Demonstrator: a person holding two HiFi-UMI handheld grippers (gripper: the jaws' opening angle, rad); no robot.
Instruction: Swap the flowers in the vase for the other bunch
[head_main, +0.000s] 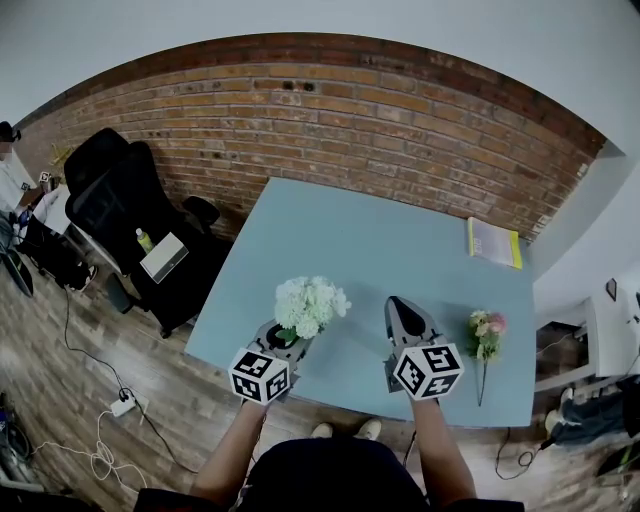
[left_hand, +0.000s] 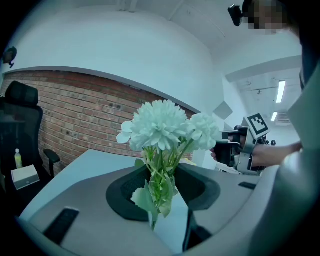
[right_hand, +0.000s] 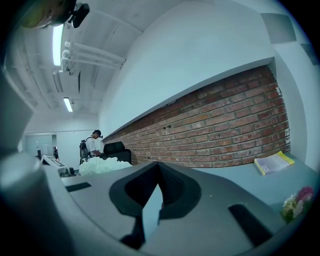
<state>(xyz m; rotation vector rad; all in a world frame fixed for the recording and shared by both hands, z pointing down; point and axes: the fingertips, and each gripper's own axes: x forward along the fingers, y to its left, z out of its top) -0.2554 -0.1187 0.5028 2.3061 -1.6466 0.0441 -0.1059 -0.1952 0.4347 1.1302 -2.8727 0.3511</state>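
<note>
**White bunch stands upright in the left gripper**

White pom-pom flowers on green stems (left_hand: 160, 131) are up in the left gripper (head_main: 293, 338). Its pads are clamped on the stems partway down, with the jaws only a little apart around them. The bunch's long axis runs straight up and down: blooms on top, leaves gathered at the grip, cut ends poking out below the jaws. In the head view it sits over the near left part of the light blue tabletop (head_main: 380, 235). Whether the stem ends touch the surface cannot be told.

Over to the right gripper (right_hand: 157, 172): its jaws are pressed together with nothing between them. It is held over the near side of the table and points toward the wall.

Just to its right, the small bunch of pink and cream flowers (head_main: 486, 335) lies flat on the table. Its long axis runs near to far, blooms toward the wall, thin stem trailing back toward the near edge. The two bunches are well apart, with the right gripper between them.

At the far right corner of the table a yellow-green book (head_main: 494, 242) lies flat, close to the red brick wall (head_main: 330, 100) that runs behind the table. Left of the table stands a black office chair (head_main: 105, 190) with a white box (head_main: 164, 257) on its seat. Below it is a wood-plank floor (head_main: 60, 340), where a white power strip (head_main: 122, 404) lies among loose cables.
</note>
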